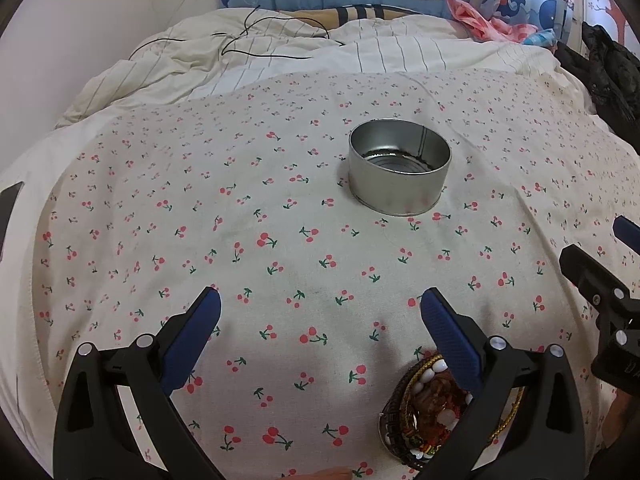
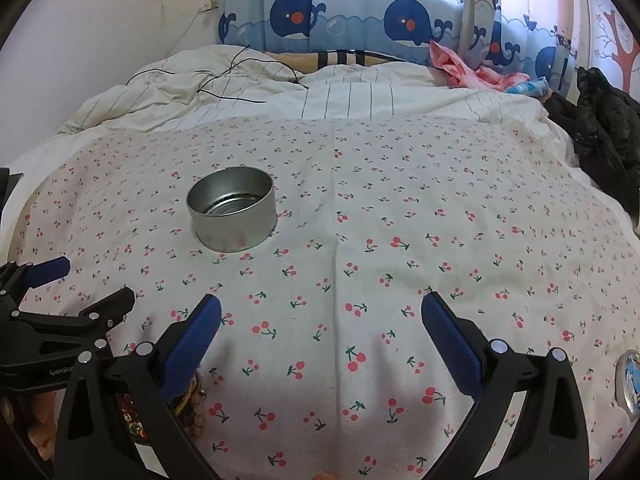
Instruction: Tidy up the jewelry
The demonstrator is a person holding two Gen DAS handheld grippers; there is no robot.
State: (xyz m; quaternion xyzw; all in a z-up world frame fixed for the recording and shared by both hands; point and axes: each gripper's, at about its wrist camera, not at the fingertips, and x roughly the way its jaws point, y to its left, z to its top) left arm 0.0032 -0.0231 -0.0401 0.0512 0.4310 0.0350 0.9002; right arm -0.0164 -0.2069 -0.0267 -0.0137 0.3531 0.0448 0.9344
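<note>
A round silver tin (image 1: 400, 170) stands open and empty on the cherry-print cloth (image 1: 280, 264); it also shows in the right wrist view (image 2: 233, 213). A heap of bracelets and beads (image 1: 424, 412) lies on the cloth near the front, partly under my left gripper's right finger; in the right wrist view it (image 2: 192, 404) is mostly hidden behind the right gripper's left finger. My left gripper (image 1: 320, 312) is open and empty above the cloth. My right gripper (image 2: 320, 314) is open and empty too, and shows at the right edge of the left view (image 1: 592, 264).
A rumpled striped duvet (image 1: 280, 52) with a black cable (image 1: 260, 40) lies behind the cloth. Dark clothing (image 2: 600, 128) is piled at the right. A round tin lid (image 2: 630, 384) lies at the right edge. Whale-print curtains (image 2: 360, 12) hang at the back.
</note>
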